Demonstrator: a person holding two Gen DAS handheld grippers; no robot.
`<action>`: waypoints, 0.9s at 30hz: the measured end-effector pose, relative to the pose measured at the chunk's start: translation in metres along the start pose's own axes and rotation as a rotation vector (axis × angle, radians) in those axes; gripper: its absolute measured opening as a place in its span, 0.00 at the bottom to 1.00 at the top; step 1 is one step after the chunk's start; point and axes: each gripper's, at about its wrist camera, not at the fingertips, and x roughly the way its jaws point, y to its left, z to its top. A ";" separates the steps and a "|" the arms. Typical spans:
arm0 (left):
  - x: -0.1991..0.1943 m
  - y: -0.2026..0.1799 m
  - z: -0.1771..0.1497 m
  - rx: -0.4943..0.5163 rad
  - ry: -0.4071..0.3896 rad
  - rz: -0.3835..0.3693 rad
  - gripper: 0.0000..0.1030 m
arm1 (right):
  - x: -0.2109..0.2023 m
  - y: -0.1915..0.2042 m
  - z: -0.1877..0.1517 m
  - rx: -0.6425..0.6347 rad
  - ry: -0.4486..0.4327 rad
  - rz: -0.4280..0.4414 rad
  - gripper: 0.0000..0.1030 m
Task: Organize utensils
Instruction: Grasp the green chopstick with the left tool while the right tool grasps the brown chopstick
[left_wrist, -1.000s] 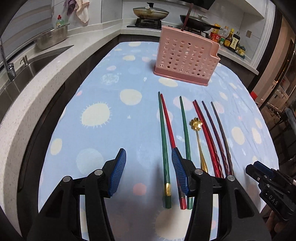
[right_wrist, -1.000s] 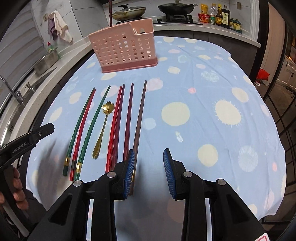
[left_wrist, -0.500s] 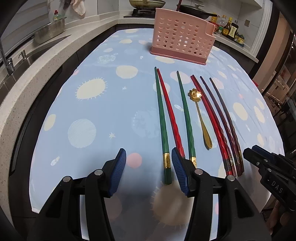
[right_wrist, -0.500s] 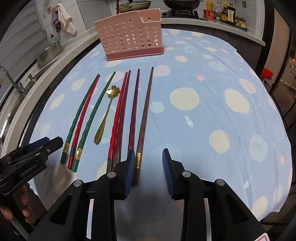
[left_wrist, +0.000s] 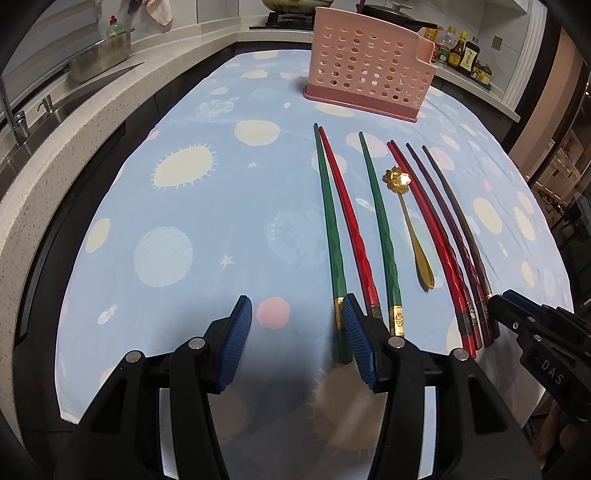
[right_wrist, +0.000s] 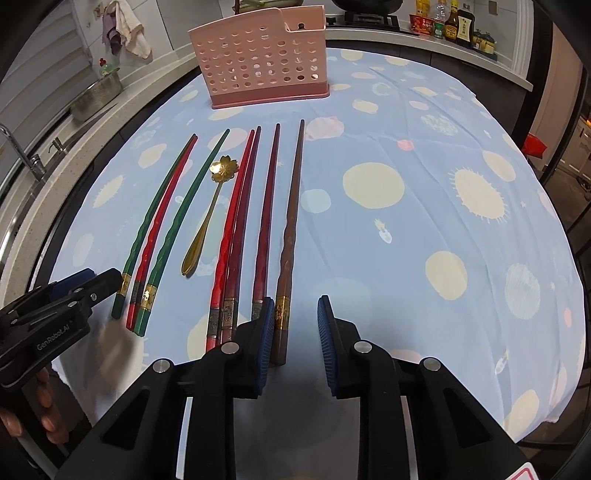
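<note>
Laid out side by side on the pale blue cloth with cream suns and dots, near its front edge: seven long chopsticks and one small spoon, all pointing toward the far end of the table. From the left — a dark green faceted chopstick touching a bright red one at the tips, then a second green chopstick with a gold band, then the gold spoon with a flower-shaped bowl, bowl end away from the cameras. Next to the spoon, a red chopstick pressed against a darker maroon one, another maroon chopstick just beside, and a brown wooden chopstick with a gold band last on the right. Standing upright beyond the tips, well apart from them, a pink perforated plastic utensil holder. Hovering over the near ends, the left gripper with blue ribbed pads spread wide and holding nothing, its right pad over the butt of the leftmost green chopstick. Likewise the right gripper — pads parted, nothing between them, left pad just beside the brown chopstick's banded end. Further out, a speckled stone counter with a sink tap, and sauce bottles at the back.
</note>
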 end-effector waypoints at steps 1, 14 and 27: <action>0.000 0.000 0.000 0.002 -0.001 -0.001 0.47 | 0.002 -0.001 -0.001 0.002 0.008 -0.004 0.20; 0.004 -0.009 -0.004 0.030 0.014 -0.009 0.46 | 0.003 -0.003 -0.003 -0.001 0.013 0.002 0.08; 0.003 -0.010 -0.004 0.045 0.011 -0.022 0.16 | 0.003 -0.003 -0.003 -0.001 0.013 0.003 0.07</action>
